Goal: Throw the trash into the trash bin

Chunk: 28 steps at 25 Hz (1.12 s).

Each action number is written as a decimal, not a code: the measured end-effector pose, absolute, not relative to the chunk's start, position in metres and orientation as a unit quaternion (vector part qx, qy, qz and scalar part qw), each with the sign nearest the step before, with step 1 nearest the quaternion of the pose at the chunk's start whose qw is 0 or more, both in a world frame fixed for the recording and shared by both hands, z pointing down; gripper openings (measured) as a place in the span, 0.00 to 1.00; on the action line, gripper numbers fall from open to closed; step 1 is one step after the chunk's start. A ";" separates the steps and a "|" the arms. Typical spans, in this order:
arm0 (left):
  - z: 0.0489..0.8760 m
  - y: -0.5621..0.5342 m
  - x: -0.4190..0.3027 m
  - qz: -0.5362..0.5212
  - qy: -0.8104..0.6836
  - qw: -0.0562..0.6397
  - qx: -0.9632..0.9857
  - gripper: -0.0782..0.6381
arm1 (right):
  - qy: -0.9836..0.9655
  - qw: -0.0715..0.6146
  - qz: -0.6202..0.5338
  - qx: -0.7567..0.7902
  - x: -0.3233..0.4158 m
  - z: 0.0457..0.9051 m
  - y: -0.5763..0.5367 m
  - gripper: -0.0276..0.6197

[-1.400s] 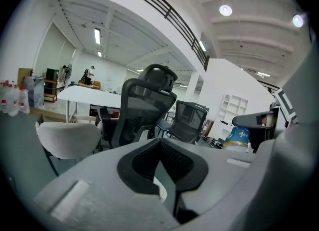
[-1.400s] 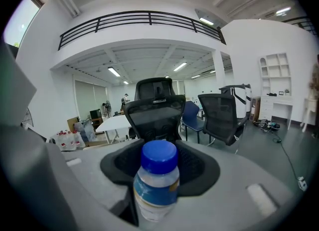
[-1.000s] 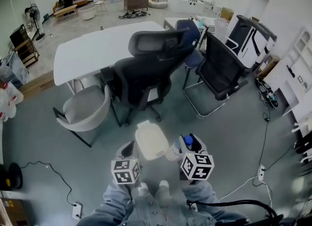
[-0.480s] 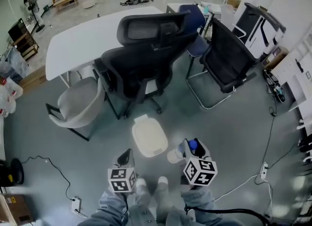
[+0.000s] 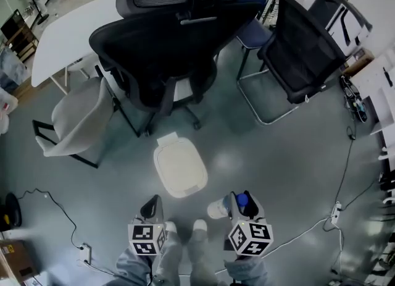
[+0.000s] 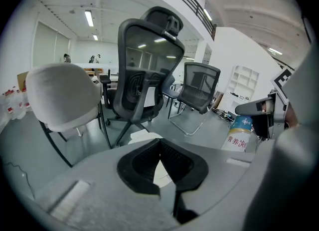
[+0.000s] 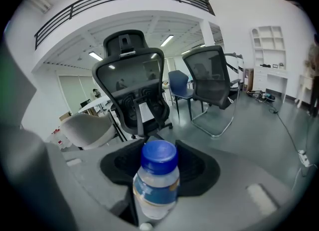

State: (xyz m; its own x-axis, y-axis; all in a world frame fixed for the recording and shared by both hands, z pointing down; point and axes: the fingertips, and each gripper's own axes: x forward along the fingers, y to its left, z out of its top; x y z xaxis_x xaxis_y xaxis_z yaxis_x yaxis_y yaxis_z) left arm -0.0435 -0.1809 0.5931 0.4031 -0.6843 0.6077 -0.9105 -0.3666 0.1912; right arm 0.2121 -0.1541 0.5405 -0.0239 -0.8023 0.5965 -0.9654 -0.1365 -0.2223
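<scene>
Head view, looking steeply down: white trash bin on the grey floor, near the picture's centre, at 6 o'clock of a black office chair. At 5 o'clock of the bin, right gripper closed on a clear bottle with a blue cap, held beside the bin and not over it, apart from its rim. At 7 o'clock of the bin, left gripper, tips brought together, nothing between them. Between the two grippers, at 6 o'clock of the bin, a pair of light shoes. Around the office chair: grey shell chair at 8 o'clock, black mesh chair at 3 o'clock, white tabletop at 9 o'clock. Loose cables across the floor at 3 o'clock of the bin. Right gripper view: bottle clamped between the black pads of the right gripper, cap toward 12 o'clock, blue label band below it, office chair beyond at 12 o'clock. Left gripper view: dark pads of the left gripper meeting at their tips, holding nothing; bottle at 3 o'clock in the other gripper, grey shell chair at 9 o'clock, office chair at 12 o'clock.
</scene>
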 end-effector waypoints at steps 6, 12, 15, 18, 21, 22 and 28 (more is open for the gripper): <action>0.664 -0.164 -0.035 0.240 -0.502 0.264 0.788 0.12 | -0.640 0.162 0.332 0.673 0.217 0.618 -0.136 0.35; 0.718 -0.154 -0.024 0.249 -0.495 0.278 0.784 0.12 | -0.641 0.182 0.338 0.665 0.221 0.664 -0.130 0.35; 0.737 -0.157 -0.016 0.251 -0.490 0.282 0.786 0.12 | -0.645 0.190 0.335 0.660 0.221 0.676 -0.133 0.35; 0.752 -0.161 -0.006 0.253 -0.481 0.286 0.789 0.12 | -0.650 0.204 0.329 0.654 0.222 0.689 -0.137 0.35; 0.767 -0.161 0.007 0.258 -0.469 0.292 0.793 0.12 | -0.652 0.218 0.316 0.654 0.225 0.701 -0.142 0.35; 0.771 -0.161 0.010 0.260 -0.466 0.295 0.793 0.12 | -0.652 0.220 0.314 0.654 0.226 0.704 -0.144 0.35; 0.791 -0.165 0.028 0.261 -0.459 0.313 0.790 0.12 | -0.649 0.218 0.313 0.658 0.232 0.714 -0.149 0.35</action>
